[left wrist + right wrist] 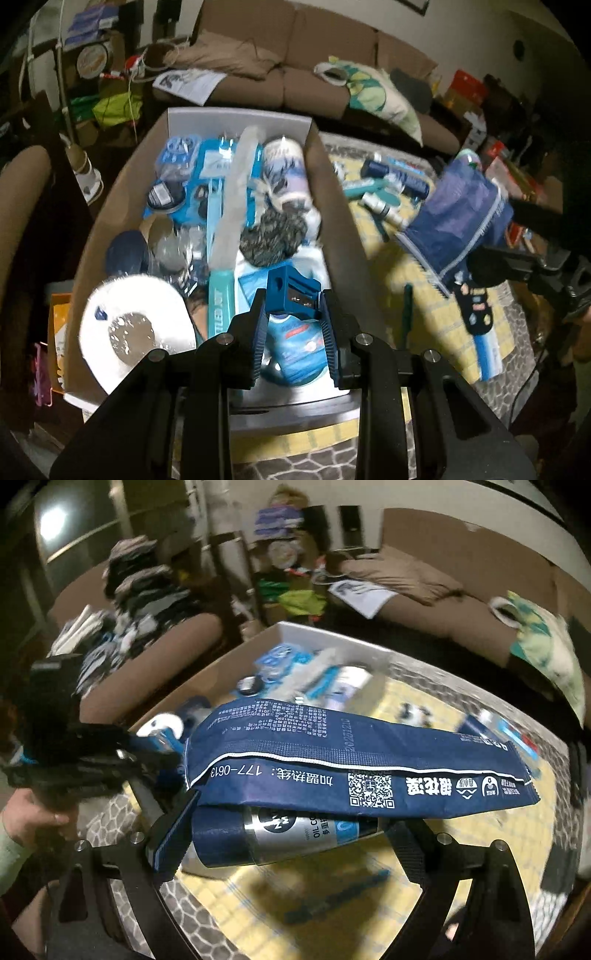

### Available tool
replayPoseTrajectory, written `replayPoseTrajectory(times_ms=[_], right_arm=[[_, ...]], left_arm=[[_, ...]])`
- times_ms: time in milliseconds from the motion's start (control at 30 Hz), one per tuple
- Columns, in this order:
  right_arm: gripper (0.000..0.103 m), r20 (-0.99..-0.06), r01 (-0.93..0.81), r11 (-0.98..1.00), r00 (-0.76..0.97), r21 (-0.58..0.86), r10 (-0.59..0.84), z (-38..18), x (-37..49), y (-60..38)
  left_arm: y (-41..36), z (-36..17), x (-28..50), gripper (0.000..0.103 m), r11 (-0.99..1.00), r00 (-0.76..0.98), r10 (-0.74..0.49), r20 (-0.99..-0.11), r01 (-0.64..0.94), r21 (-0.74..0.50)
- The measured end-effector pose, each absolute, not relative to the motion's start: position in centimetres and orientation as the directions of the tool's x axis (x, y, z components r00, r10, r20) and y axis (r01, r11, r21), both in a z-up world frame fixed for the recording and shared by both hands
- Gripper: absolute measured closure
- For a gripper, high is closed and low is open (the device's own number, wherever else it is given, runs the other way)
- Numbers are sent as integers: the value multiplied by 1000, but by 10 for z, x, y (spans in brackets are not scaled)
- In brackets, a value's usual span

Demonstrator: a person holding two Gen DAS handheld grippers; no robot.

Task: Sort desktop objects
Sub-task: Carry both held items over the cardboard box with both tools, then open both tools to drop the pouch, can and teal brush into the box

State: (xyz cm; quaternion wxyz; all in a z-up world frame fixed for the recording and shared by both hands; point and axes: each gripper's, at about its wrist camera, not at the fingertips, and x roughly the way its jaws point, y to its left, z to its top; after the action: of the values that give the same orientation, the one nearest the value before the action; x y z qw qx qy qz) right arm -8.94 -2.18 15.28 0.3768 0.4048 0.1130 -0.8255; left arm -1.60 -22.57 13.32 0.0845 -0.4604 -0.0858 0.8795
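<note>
Above box rim — left hand-held gripper clamps sharpener.

The navy pouch reads "177-0613" beside a QR code; just beneath it, the silver bottle shows "OIL".

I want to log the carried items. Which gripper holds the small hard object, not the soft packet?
The left gripper: it clamps a blue pencil sharpener over the box. The right gripper holds a navy packet.
</note>
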Motion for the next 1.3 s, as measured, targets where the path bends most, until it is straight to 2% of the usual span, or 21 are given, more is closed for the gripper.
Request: replayPoseTrajectory(times_ms=[300,433,567,700,933,1033,1067,1167,1300], right_arm=[[7,-832,814,-580,-317,8,-456,116,-110,-103],[7,-850,844,-535,-309,-38,-427,103,-111,-114],[7,-851,853,-522,-281,-9,-444,97,-114,-119],[7,-852,874,-485,-268,-19,-450,99,-107,-121],[7,-873,906,-422,-234,-36,-428,104,-99,-129],[12,-909,945,-325,-170,-41,-380,99,-89,-141],[20,-926,956,-288,-153,-51,-344,95,-85,-147],[20,-960,972,-224,-133,-77,-246,84,-79,-160],[19,-964,961,-262,-148,-87,-222,83,-85,-162]], left_arm=[[-224,95,-22,77,-980,-490,195,-849,-71,-185],[-238,97,-17,77,-975,-517,212,-829,-56,-215],[-247,97,-13,77,-970,-515,220,-828,-30,-239],[-262,105,0,71,-952,-546,256,-798,3,-307],[-275,116,15,70,-936,-559,277,-782,26,-350],[-280,122,21,69,-927,-575,288,-766,34,-374],[-282,124,22,69,-922,-580,294,-760,36,-385],[-284,131,25,67,-918,-596,297,-746,35,-394],[-284,134,22,64,-920,-596,295,-747,35,-391]])
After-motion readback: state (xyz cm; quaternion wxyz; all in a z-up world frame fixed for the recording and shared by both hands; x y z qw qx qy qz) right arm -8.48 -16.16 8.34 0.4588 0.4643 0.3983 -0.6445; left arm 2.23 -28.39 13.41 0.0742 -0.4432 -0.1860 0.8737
